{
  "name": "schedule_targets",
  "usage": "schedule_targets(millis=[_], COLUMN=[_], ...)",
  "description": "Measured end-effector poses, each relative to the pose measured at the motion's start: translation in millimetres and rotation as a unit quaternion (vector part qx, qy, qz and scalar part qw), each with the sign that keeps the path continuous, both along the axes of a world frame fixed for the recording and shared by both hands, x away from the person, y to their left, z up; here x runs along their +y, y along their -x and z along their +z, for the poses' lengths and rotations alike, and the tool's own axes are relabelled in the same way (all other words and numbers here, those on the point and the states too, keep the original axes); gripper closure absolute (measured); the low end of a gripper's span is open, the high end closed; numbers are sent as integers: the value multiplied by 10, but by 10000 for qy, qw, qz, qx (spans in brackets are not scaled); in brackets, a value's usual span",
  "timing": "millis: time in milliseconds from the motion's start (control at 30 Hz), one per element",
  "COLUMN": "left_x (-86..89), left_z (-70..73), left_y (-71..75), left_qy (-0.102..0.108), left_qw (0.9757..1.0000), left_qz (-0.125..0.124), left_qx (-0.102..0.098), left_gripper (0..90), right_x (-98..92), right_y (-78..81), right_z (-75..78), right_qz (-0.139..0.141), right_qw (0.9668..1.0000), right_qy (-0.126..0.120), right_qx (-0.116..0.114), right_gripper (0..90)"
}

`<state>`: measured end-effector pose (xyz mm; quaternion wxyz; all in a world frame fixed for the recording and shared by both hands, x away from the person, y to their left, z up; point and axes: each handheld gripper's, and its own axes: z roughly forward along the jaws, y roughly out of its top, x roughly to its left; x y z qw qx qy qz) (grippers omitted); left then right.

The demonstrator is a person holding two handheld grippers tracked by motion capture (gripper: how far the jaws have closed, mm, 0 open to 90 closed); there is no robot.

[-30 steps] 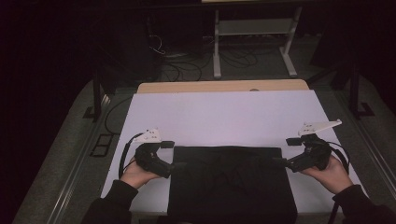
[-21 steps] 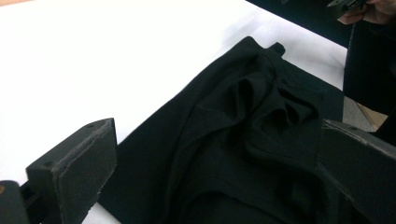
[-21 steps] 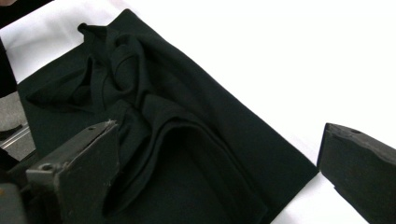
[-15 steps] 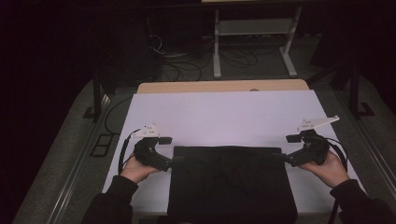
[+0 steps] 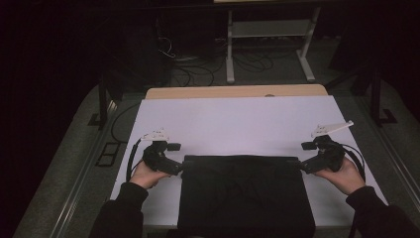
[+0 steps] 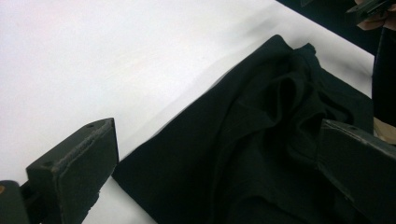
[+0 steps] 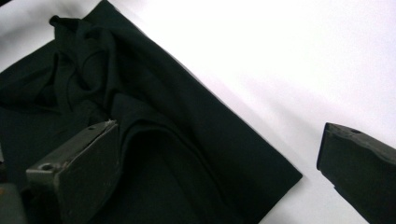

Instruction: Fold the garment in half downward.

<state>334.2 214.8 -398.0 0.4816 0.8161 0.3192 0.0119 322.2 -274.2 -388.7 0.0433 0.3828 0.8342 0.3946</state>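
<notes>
On the white table (image 5: 237,124), near your edge, lies the black garment (image 5: 245,193), folded flat. Your left gripper (image 5: 174,168) and right gripper (image 5: 303,166) flank its far corners — jaws wide apart, holding nothing. Close views alone reveal rumpled folds; from above, your hands angle inward, wrists low.
</notes>
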Motion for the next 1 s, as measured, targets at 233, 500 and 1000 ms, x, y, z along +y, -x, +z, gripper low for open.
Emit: schedule_targets(millis=[233,500,1000], left_x=[1,2,-5], left_z=[-56,-141,-305], left_y=[-69,-157,-290], left_qy=[-19,-92,-314], left_qw=[9999,9996,9983], left_qz=[-13,70,176], left_qx=[138,241,467], left_gripper=[0,0,0], right_x=[-10,-53,-118], right_y=[-75,-124,-220], right_z=[-77,-170,-287], right_qz=[-26,-95,-179], right_qw=[9999,9998,9993], right_qy=[67,174,291], right_qx=[73,94,165], right_gripper=[0,0,0])
